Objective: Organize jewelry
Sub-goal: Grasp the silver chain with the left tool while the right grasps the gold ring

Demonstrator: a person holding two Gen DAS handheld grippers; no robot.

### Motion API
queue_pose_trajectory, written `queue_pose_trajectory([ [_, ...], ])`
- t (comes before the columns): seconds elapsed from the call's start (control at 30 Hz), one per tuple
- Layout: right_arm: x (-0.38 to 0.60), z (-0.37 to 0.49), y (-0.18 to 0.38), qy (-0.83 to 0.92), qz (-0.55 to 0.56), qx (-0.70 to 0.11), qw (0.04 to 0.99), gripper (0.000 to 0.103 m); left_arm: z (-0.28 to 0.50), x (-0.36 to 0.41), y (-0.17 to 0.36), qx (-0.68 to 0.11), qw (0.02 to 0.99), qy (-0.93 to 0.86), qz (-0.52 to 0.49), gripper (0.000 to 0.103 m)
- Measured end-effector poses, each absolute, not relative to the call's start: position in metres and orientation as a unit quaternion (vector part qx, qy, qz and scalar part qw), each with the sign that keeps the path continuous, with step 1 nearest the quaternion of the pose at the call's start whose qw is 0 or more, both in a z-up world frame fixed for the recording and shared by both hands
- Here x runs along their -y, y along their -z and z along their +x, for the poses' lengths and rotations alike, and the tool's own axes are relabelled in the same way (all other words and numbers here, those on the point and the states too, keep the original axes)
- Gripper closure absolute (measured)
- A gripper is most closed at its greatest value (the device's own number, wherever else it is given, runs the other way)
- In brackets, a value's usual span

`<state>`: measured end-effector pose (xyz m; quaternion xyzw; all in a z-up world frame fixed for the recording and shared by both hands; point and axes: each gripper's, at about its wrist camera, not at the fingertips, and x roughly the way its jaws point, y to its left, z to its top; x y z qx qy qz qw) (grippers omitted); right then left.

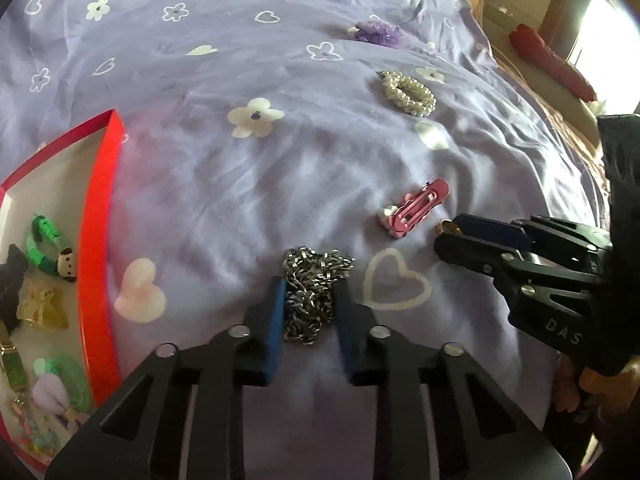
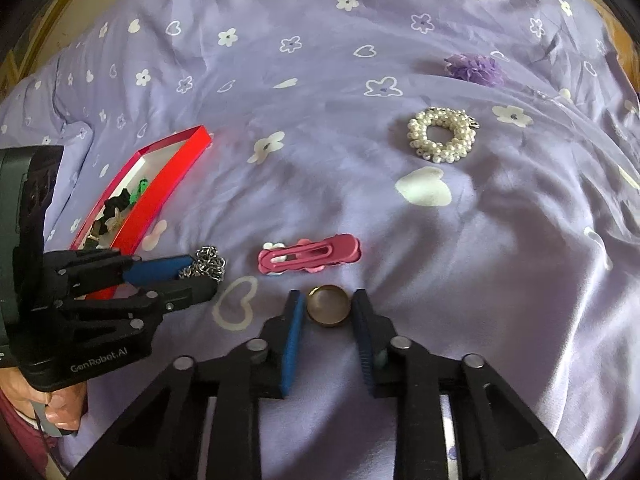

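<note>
The landmark here is the pink hair clip (image 2: 310, 258), lying flat on a lilac bed sheet (image 2: 360, 184) printed with white flowers and hearts.

Just below the clip in the right wrist view sits a round gold-rimmed ring (image 2: 328, 306). The right claw (image 2: 327, 312) straddles it, one blue pad on each side; the left pad looks to be against the rim, while a sliver of sheet seems to show by the right pad, so I cannot tell whether the ring is truly gripped.

To the left of the clip lies a bunched silver chain (image 1: 314, 294). The left claw (image 1: 310, 300) is clenched on it: in the left wrist view both blue pads press into the heap from either side, and the links bulge out above the fingertips.

Farther left of the clip, beyond the chain, stands a red box (image 1: 100, 240) with a white inside. It holds a green hair tie (image 1: 46, 246) with a small figure on it, a yellowish clear clip (image 1: 40, 304), a dark piece and some others too blurred to name.

Above and to the right of the clip, well apart from it, lies a pearl scrunchie (image 2: 440, 134). Farther up beyond that rests a purple frilly hair piece (image 2: 474, 68).

A hand (image 2: 60, 412) holds the left claw's grip at the lower left of the right wrist view.
</note>
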<state>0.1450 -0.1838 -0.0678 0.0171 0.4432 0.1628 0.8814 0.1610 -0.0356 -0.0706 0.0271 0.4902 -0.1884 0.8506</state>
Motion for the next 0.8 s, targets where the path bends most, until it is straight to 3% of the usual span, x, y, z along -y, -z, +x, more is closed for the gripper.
queue_pose_trajectory([
  [0.2, 0.185, 0.142, 0.065, -0.163, 0.026, -0.441, 0.882, 0.08, 0.156, 0.031, 0.067, -0.482, 0.855, 0.189, 0.016, 0.092],
  [0.8, 0.171, 0.117, 0.035, -0.197, 0.048, -0.422, 0.884, 0.08, 0.114, -0.001, 0.034, -0.446, 0.877, 0.177, -0.037, 0.092],
])
